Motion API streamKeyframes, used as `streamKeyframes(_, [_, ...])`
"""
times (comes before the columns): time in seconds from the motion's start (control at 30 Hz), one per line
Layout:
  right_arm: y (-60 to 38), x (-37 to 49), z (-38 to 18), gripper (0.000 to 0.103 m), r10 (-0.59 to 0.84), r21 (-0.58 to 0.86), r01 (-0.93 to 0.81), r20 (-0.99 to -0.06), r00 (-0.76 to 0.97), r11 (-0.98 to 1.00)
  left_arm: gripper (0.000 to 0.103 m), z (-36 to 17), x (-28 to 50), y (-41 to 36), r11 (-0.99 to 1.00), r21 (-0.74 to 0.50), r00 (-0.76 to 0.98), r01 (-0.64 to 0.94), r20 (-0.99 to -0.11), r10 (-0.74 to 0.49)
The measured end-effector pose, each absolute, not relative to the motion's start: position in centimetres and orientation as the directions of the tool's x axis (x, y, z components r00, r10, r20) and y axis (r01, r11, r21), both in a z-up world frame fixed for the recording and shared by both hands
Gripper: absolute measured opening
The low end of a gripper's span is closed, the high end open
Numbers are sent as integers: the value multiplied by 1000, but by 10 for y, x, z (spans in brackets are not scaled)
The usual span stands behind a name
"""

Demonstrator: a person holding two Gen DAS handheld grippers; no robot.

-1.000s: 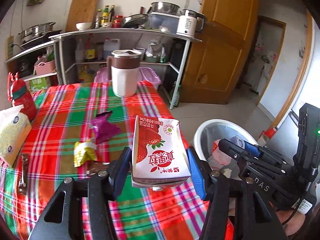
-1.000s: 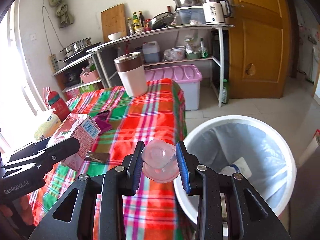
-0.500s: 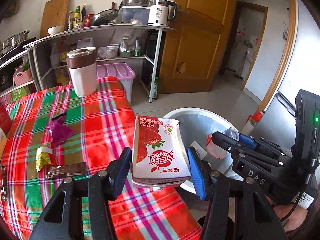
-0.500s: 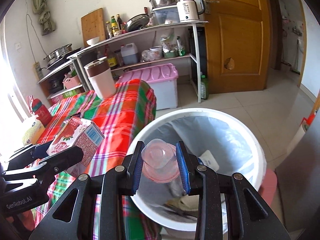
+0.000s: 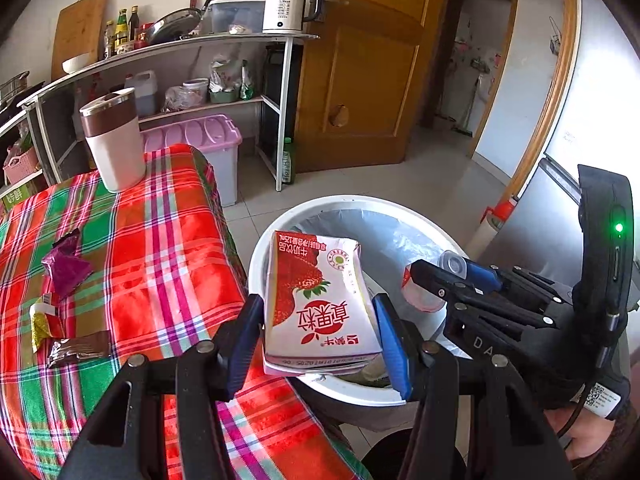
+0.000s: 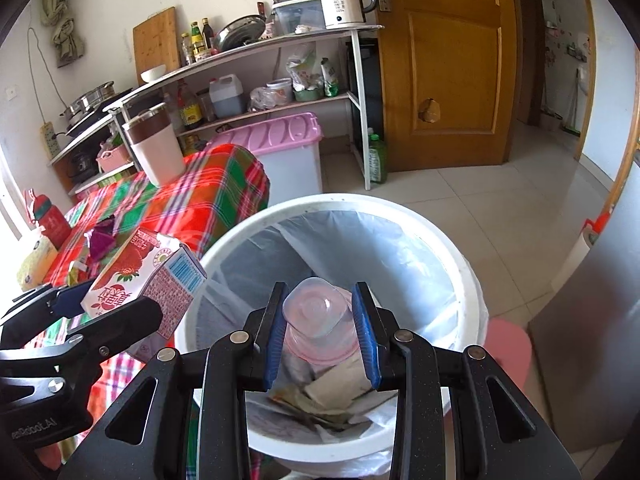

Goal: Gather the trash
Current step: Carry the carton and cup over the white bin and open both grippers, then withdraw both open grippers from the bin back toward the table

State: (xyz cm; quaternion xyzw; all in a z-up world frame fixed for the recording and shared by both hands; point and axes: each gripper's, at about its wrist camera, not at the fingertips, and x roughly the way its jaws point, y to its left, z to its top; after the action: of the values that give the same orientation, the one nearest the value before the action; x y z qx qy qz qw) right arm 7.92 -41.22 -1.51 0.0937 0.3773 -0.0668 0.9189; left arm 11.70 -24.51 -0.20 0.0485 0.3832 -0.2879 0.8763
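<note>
Kitchen, white bin [image 6: 476, 292]; left gripper [image 5: 320, 332] clamps milk carton [image 5: 320, 304]; right gripper [image 6: 320, 332] clamps plastic cup [image 6: 320, 316]

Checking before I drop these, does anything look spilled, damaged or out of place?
No spills show. The milk carton in the left gripper is upside down, its top flap slightly crumpled. The plastic cup in the right gripper is inverted over the bin. Three wrappers lie on the table.
</note>
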Motion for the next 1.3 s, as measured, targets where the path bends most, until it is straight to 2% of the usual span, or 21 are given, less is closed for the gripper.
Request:
streamKeyframes(0.37, [-422,91,-30,34,-57,114,207,-737,674,972,58,-11,125,-250,827,-158,513,539,-717,-472])
streamKeyframes(0.57, [-420,89,-31,44,-67,111,219,-740,669,969,60,-11,126,-246,830,-156,514,536,-719,-467])
streamKeyframes(0.77, [-416,87,-27,45,-64,117,219,-735,675,969,64,-7,123,-237,831,-158,524,534,-709,-472])
streamKeyframes(1.3, [-388,77,-14,46,-33,138,183,-707,706,973,65,3,113,-198,857,-154,576,492,-680,-453])
